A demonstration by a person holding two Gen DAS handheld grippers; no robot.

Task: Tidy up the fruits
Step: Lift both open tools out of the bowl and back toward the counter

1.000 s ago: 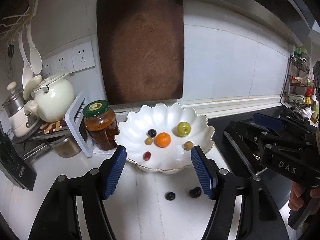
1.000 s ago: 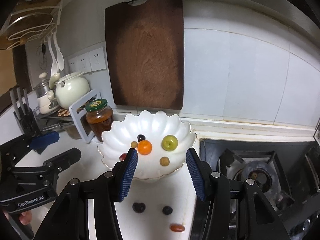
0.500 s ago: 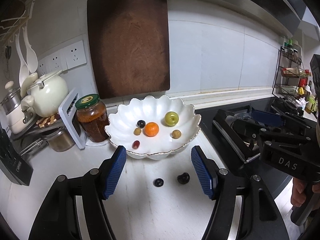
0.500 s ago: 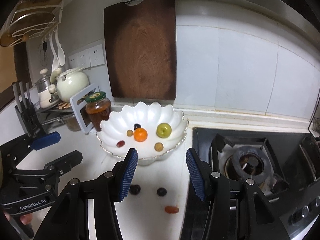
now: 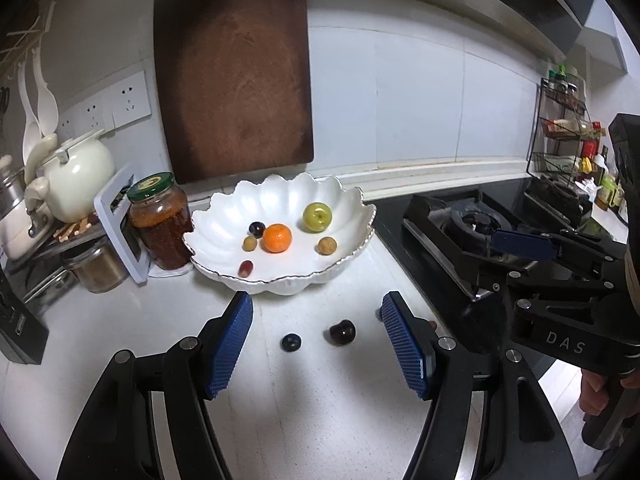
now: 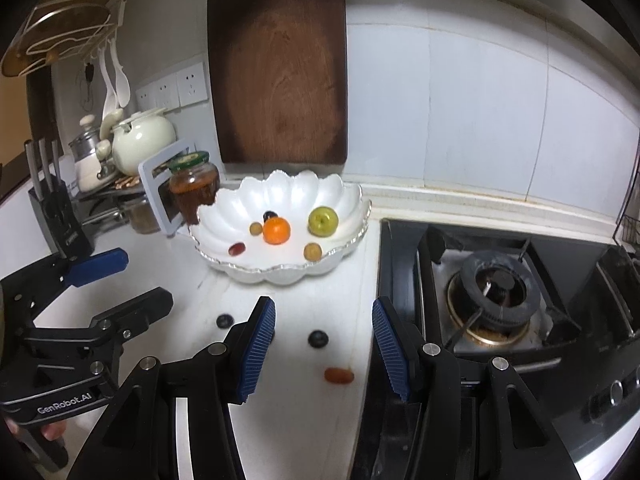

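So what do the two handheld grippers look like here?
Both are black angular linkage frames with silver bolts and blue ribbed pads. The left gripper shows white "GenRobot.AI" lettering in the right wrist view; the right gripper shows "DAS" in the left wrist view. No sleeves or cables are visible.

My right tool (image 6: 324,344) hangs open over the desk (image 6: 292,412), a dark berry (image 6: 318,338) and red fruit (image 6: 338,375) between its fingers, the bowl (image 6: 256,216) beyond.
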